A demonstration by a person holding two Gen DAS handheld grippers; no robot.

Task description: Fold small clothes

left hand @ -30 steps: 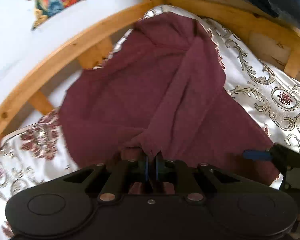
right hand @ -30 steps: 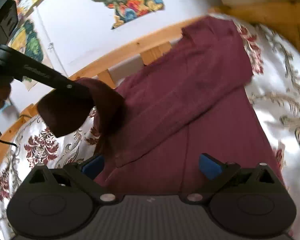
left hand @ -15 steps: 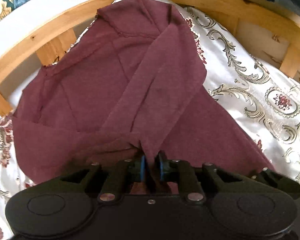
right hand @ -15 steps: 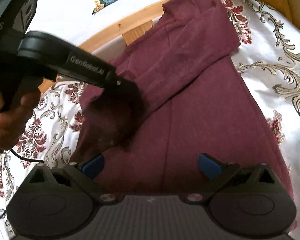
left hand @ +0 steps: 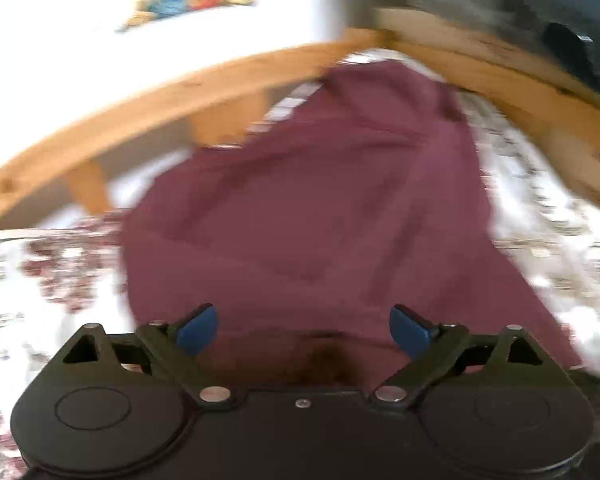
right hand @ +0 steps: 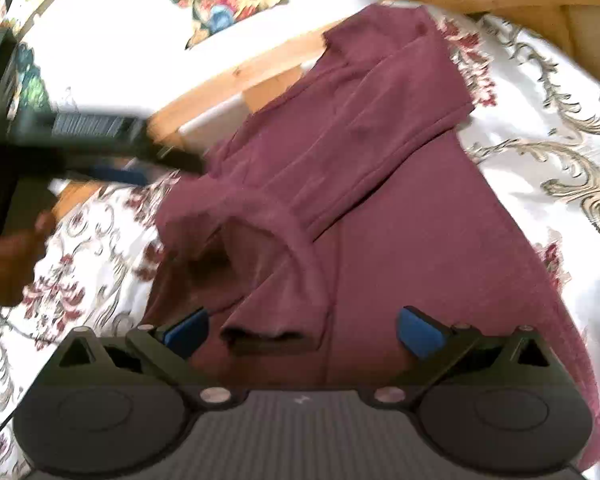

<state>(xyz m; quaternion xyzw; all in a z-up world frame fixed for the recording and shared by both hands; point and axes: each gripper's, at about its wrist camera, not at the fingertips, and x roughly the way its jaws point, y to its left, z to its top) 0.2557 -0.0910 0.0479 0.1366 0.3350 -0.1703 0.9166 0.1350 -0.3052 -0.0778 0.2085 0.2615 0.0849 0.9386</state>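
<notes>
Right wrist view shows the maroon garment point(right hand: 400, 208) running lengthwise from bottom centre to top centre, its released sleeve cuff point(right hand: 266, 336) between the right gripper's point(right hand: 302, 332) spread jaws, nearer than the left gripper point(left hand: 302, 330), whose jaws have just opened, empty.

Motion blur smears the whole left wrist view; the maroon garment point(right hand: 400, 208) runs under the right claw point(right hand: 304, 330), hem hidden.

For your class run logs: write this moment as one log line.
left gripper: just opened, sleeve released | right gripper: open, empty | maroon top: sleeves folded in, on bedspread
</notes>
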